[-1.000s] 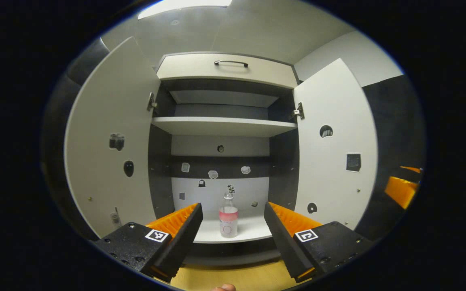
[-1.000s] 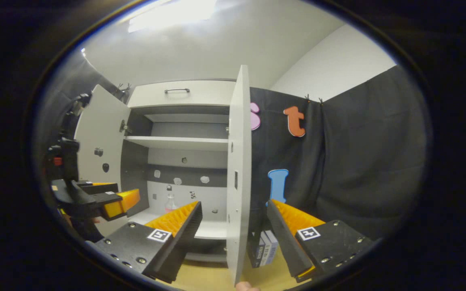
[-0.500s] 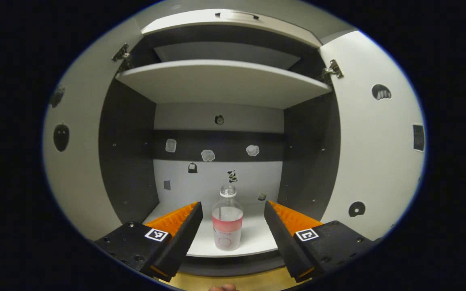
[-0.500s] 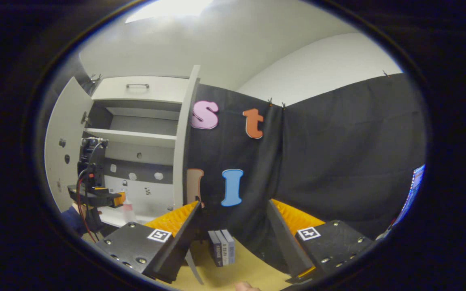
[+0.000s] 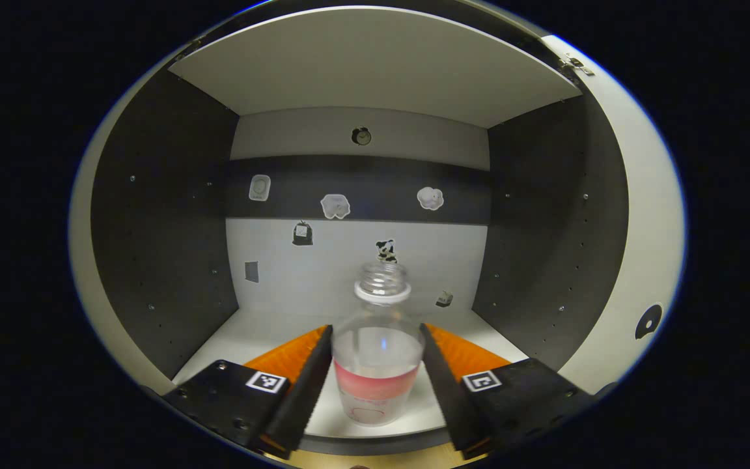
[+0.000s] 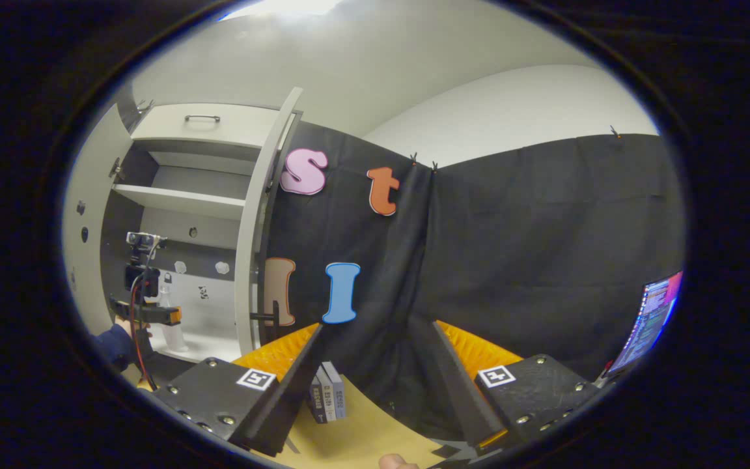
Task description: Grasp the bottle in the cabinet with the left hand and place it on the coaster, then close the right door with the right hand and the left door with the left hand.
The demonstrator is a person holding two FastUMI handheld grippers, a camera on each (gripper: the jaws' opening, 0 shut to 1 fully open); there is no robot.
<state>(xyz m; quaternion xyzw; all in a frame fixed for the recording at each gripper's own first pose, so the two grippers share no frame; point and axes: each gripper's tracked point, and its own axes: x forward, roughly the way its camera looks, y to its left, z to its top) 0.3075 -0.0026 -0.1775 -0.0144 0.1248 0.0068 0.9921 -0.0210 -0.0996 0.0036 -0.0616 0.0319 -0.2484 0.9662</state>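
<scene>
step: grasp | left tool point(image 5: 375, 378) wide open, clear plastic bottle with pink label point(image 5: 376, 365) between its fingers, not yet pressed | advice: close gently on the body, keep it upright | right tool point(image 6: 375, 384) open, empty

bottle point(image 5: 375, 355): clear, glossy plastic with a ribbed neck; a smooth band wraps its lower half.
cabinet point(image 5: 362, 58): matt, smooth board, pale shelf above at 12 o'clock, dark matt side walls with small holes.
booth wall point(image 6: 544, 247): matt black cloth, creased.
table top point(image 6: 362, 436): smooth, wood-look, at 6 o'clock.
drawer handle point(image 6: 202, 118): looks like metal.
</scene>
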